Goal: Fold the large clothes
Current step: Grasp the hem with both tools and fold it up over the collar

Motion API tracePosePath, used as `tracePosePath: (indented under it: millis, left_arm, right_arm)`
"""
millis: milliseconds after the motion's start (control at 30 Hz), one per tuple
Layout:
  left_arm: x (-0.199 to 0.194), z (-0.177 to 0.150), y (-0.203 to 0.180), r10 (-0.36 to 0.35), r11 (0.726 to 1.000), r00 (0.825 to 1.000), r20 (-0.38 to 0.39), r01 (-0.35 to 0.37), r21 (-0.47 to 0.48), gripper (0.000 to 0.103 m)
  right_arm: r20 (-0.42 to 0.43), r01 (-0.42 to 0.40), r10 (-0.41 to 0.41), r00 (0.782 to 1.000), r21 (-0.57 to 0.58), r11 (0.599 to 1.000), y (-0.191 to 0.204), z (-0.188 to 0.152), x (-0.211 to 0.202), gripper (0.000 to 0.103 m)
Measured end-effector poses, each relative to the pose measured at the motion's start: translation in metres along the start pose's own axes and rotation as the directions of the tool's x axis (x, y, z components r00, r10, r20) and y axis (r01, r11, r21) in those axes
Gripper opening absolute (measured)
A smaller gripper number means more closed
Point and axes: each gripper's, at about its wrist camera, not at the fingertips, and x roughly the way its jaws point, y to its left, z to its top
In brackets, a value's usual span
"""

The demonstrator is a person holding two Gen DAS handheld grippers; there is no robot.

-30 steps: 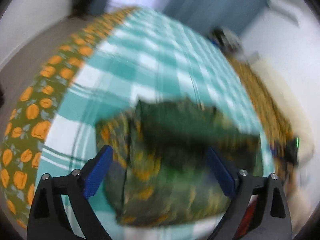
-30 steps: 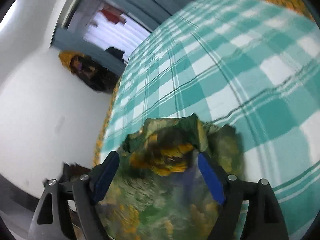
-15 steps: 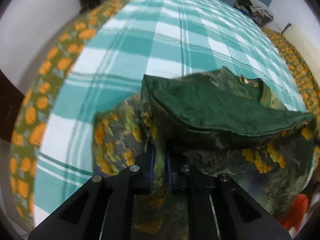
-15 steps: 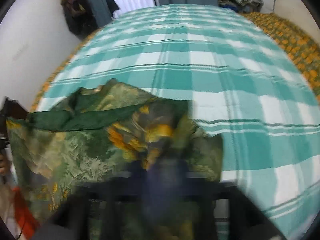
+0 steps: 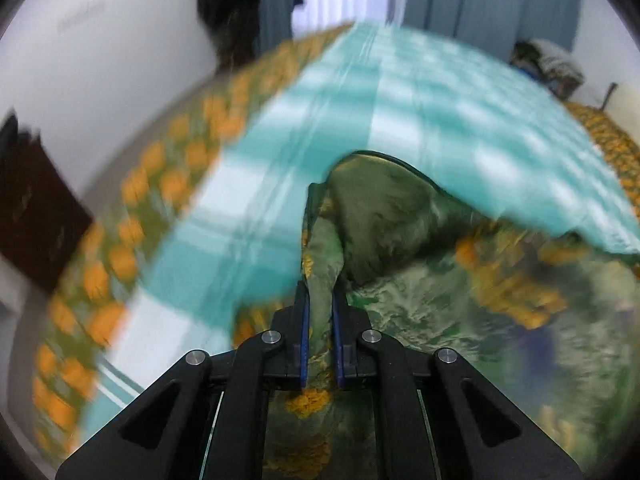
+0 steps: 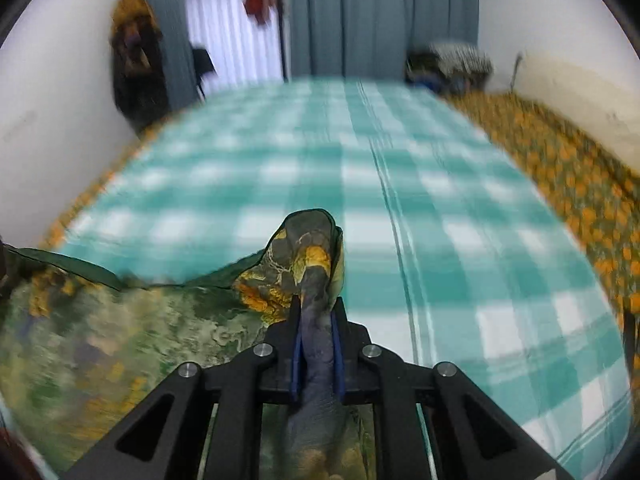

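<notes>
A large green garment (image 5: 460, 280) with yellow and orange flower print lies at the near end of a bed. My left gripper (image 5: 320, 300) is shut on a bunched fold of the garment, which stands up between the blue pads. In the right wrist view the same garment (image 6: 120, 328) spreads to the left, and my right gripper (image 6: 317, 316) is shut on another raised corner of it. The cloth hangs stretched between both grippers, its dark green lining edge (image 6: 72, 264) showing. Both views are blurred by motion.
The bed carries a teal and white checked cover (image 6: 400, 184) over a green sheet with orange print (image 6: 580, 184). White walls flank it. Grey curtains (image 6: 380, 16) and a bright doorway stand beyond. A pile of clothes (image 6: 448, 64) sits at the far right corner.
Both grippers went from wide open around the garment to shut on folds of it. Both cameras have since tilted, and the cloth now rises between the pads.
</notes>
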Motion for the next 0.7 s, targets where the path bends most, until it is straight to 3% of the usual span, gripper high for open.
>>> tracePosePath:
  millis: [100, 233, 700]
  left_arm:
    - [0.02, -0.034, 0.006, -0.031, 0.999, 0.999, 0.023, 0.032, -0.015, 0.012]
    - [0.021, -0.041, 0.008, -0.054, 0.998, 0.996, 0.066, 0.056, -0.032, 0.013]
    - [0.021, -0.044, 0.004, -0.047, 0.998, 0.993, 0.106, 0.05, -0.026, 0.014]
  right_arm:
    - [-0.115, -0.035, 0.04, 0.993, 0.044, 0.998, -0.007, -0.045, 0.049, 0.013]
    - [-0.062, -0.019, 0.021, 0.998, 0.03, 0.999, -0.003, -0.063, 0.058, 0.016]
    - [-0.026, -0.096, 0.1, 0.995, 0.112, 0.989, -0.015, -0.069, 0.063, 0.016]
